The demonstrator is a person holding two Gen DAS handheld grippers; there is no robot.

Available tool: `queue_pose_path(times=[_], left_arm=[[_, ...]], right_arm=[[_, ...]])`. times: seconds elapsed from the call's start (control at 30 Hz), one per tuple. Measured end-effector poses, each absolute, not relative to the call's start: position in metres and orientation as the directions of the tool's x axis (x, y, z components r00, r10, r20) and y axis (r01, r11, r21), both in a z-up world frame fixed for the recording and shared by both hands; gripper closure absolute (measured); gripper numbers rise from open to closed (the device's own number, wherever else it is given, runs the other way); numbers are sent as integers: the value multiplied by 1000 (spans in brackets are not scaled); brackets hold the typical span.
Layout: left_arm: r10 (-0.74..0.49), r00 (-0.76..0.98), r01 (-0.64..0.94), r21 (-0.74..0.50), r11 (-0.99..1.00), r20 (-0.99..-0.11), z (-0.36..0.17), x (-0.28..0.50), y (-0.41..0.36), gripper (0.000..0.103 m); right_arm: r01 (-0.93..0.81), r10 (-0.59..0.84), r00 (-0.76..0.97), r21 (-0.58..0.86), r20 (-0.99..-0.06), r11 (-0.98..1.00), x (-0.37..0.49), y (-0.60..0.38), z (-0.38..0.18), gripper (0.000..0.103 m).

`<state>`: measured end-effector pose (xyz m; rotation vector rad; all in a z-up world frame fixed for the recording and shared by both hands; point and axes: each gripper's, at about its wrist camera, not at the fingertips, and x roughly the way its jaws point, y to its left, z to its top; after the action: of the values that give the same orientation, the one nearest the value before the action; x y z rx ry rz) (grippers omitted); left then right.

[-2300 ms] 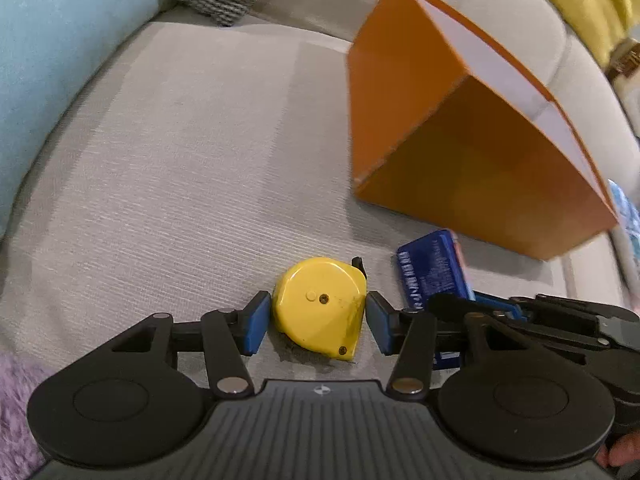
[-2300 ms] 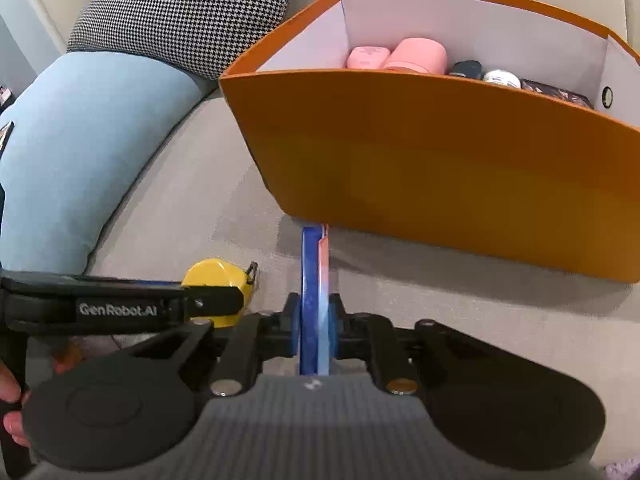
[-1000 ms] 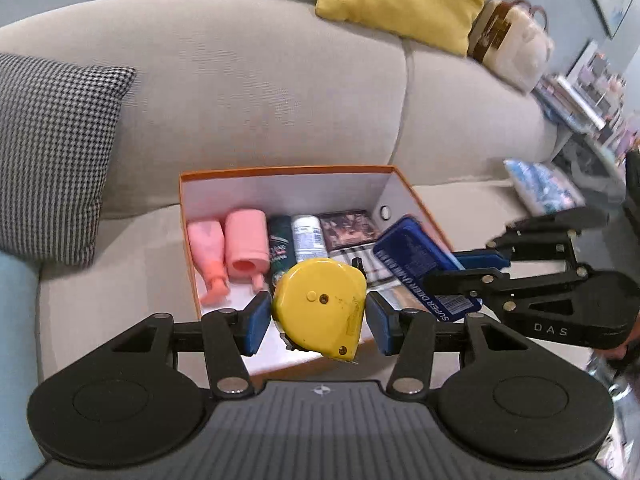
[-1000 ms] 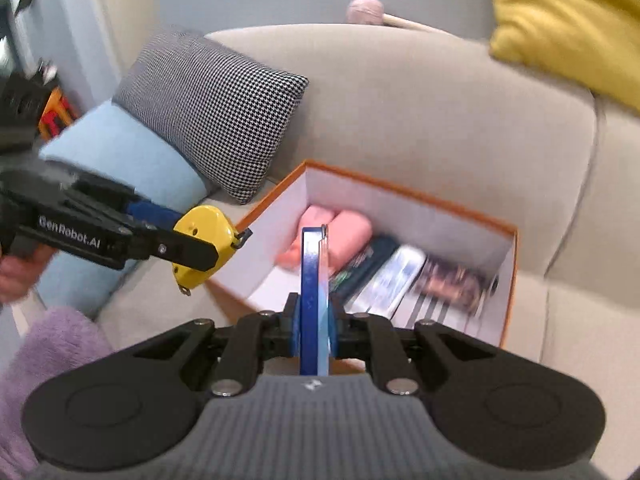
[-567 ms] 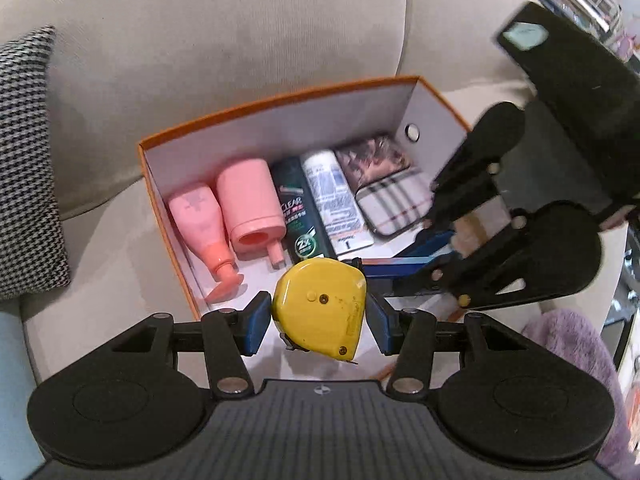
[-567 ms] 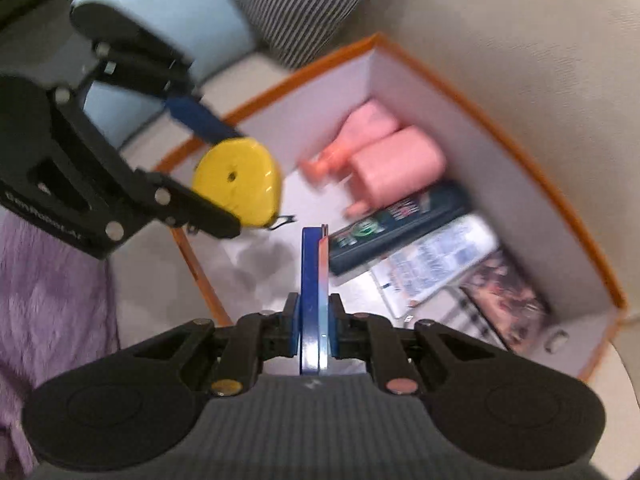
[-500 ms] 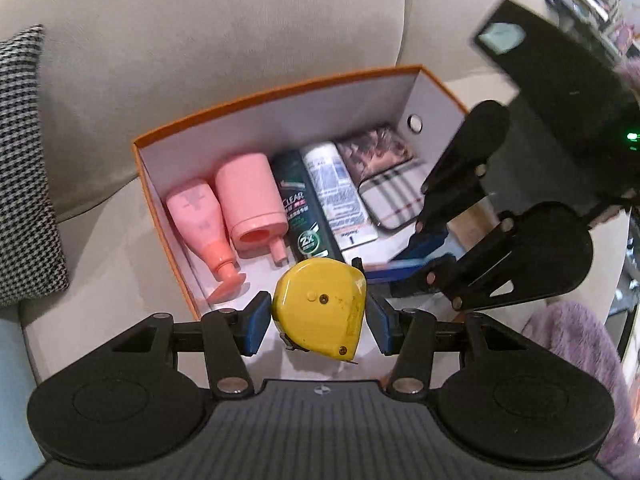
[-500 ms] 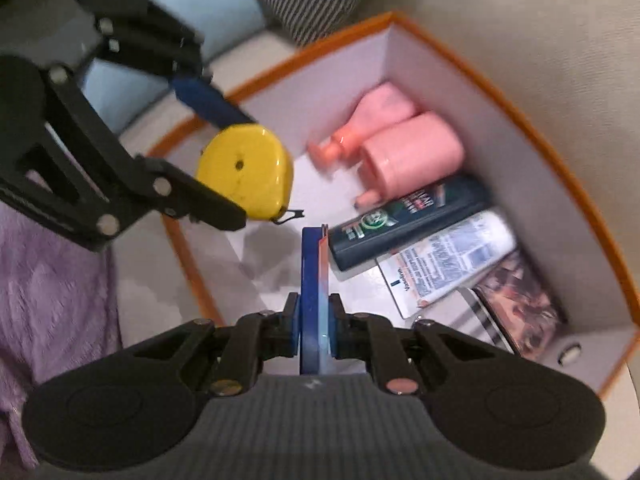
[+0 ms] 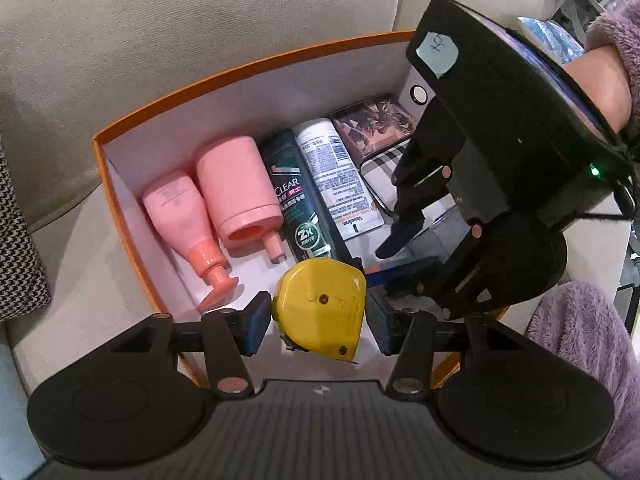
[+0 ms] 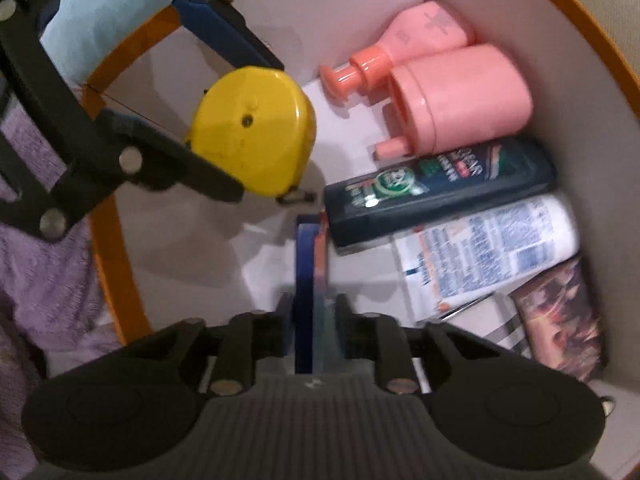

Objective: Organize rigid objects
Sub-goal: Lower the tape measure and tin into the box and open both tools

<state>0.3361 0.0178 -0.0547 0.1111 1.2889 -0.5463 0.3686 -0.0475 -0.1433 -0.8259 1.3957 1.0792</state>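
Both grippers are down over the orange box (image 9: 120, 216): the left gripper (image 9: 318, 322) clamps the yellow tape measure (image 9: 320, 312) by its flat sides, just above the near floor beside the dark shampoo bottle (image 9: 298, 204). It looks hard, dense and smooth, so that flat-side hold suits it. The right gripper (image 10: 310, 312) has just been loosening, jaws now slightly apart with the thin blue case (image 10: 308, 272) standing on edge between them; stiff and light, probably inclined to tip over
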Motion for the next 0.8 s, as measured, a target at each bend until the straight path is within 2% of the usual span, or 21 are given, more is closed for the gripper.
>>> queue_pose_path(times=[0.33, 0.4, 0.43, 0.57, 0.67, 0.73, 0.8], left_arm=[[-299, 170, 464, -191, 865, -939, -56, 339, 18, 44], [-294, 175, 462, -185, 867, -940, -55, 339, 18, 44], [-292, 176, 462, -183, 868, -940, -55, 339, 18, 44], [-288, 180, 457, -179, 871, -941, -55, 340, 19, 44], [-284, 181, 459, -174, 871, -942, -55, 341, 19, 44], [-283, 183, 461, -172, 870, -942, -55, 342, 19, 44], [-284, 181, 464, -173, 869, -942, -54, 341, 19, 44]], right_arm=[[-942, 158, -58, 107, -986, 319, 372, -44, -128, 72], [-943, 172, -41, 95, -984, 318, 371, -43, -128, 64], [-943, 181, -29, 87, -983, 323, 371, -43, -128, 54], [-938, 186, -60, 119, -981, 325, 370, -43, -135, 58], [-931, 155, -140, 183, -978, 315, 366, -41, -148, 74], [-917, 160, -168, 214, -973, 336, 370, -43, -150, 76], [-919, 164, -153, 201, -975, 340, 373, -44, -147, 73]])
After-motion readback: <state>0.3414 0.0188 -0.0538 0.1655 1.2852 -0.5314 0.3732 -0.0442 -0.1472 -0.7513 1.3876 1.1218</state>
